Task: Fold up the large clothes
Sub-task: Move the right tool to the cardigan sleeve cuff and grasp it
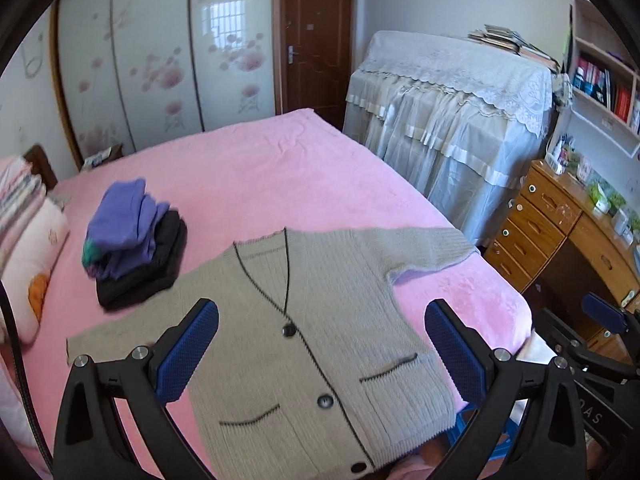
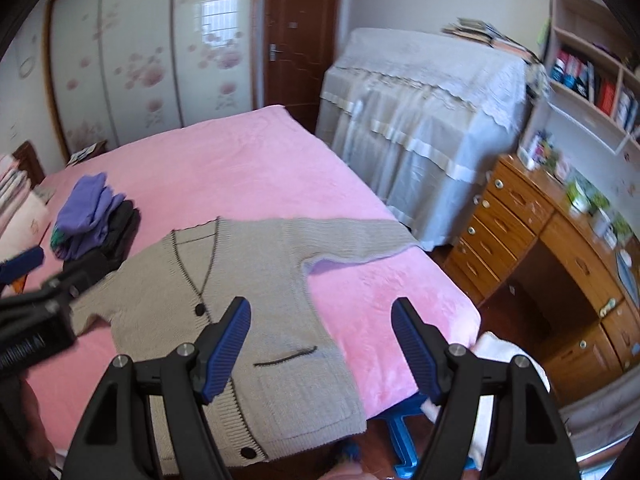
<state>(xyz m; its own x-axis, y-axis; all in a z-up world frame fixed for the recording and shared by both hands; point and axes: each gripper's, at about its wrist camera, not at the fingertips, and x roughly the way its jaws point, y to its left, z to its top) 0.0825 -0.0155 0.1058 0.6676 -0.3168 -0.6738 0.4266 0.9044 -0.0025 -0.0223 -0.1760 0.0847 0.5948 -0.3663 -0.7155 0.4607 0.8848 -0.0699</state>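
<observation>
While you hold both tools above the near edge of the bed (image 1: 260, 168), the grey cardigan (image 1: 316, 320) lies spread flat and face up on the pink cover, filling the lower middle of the left wrist frame. Its one sleeve reaches toward the right edge of the bed, the other toward the lower left. Your left tongs (image 1: 322, 354) stand wide with nothing between the blue pads, the cardigan's buttoned front showing in the gap. Your right tongs (image 2: 320, 350) are just as wide and empty, over the cardigan's pocket and hem at the lower middle of the right wrist frame. A pile of folded clothes (image 1: 134, 242), purple on black, sits at left, just beside the cardigan's shoulder.
</observation>
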